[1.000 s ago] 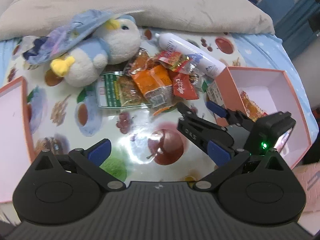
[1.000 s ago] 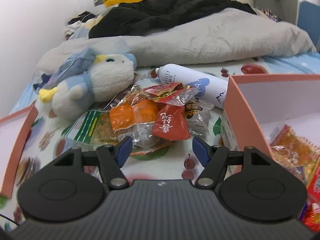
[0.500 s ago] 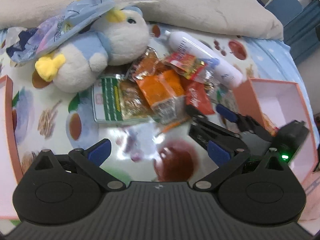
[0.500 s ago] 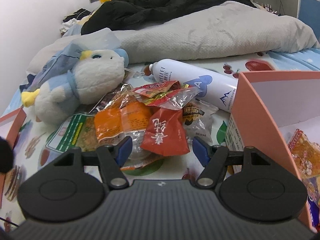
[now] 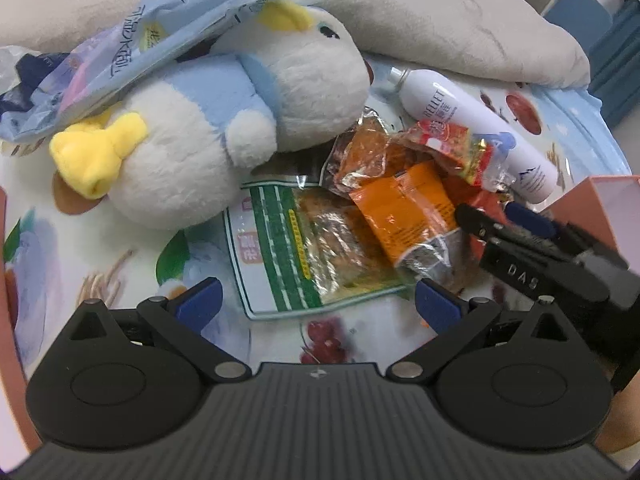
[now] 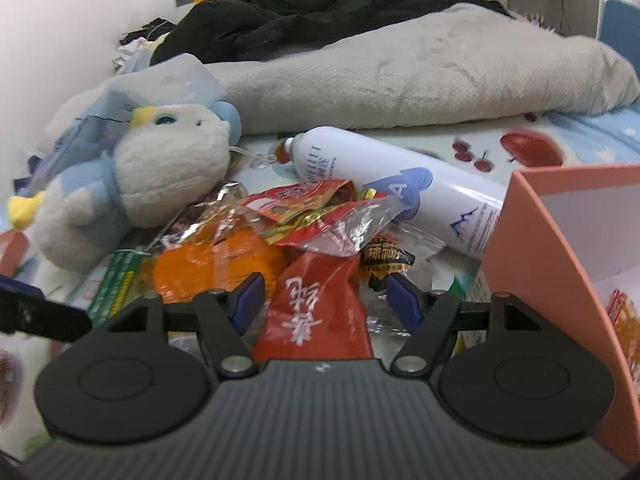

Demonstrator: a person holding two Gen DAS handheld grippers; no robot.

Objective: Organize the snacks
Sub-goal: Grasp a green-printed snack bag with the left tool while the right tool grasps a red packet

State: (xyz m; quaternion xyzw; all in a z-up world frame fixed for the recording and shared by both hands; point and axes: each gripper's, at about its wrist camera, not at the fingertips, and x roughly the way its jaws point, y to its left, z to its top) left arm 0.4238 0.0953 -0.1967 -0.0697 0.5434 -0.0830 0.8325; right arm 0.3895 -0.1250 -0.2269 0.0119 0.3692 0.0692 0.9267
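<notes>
A pile of snack packets lies on the fruit-print cloth: a green-striped packet (image 5: 280, 248), an orange packet (image 5: 404, 208), a red packet (image 6: 320, 304) and a red-yellow packet (image 6: 304, 204). My left gripper (image 5: 316, 304) stands open just short of the green-striped packet's near edge. In the right wrist view my right gripper (image 6: 326, 296) has the red packet between its fingers. Its jaws are opening and the pads do not press on the packet. From the left wrist view the right gripper (image 5: 500, 220) reaches into the pile from the right.
A pink open box (image 6: 536, 240) with packets inside stands at the right. A white spray bottle (image 6: 400, 184) lies behind the pile. A plush penguin (image 5: 200, 120) lies at the left under a blue bag (image 5: 160, 28). Behind is a grey pillow (image 6: 420, 68).
My left gripper has come down and closer to the pile, so the green-striped packet now lies just ahead. My right gripper has moved forward until the red packet sits between its fingers.
</notes>
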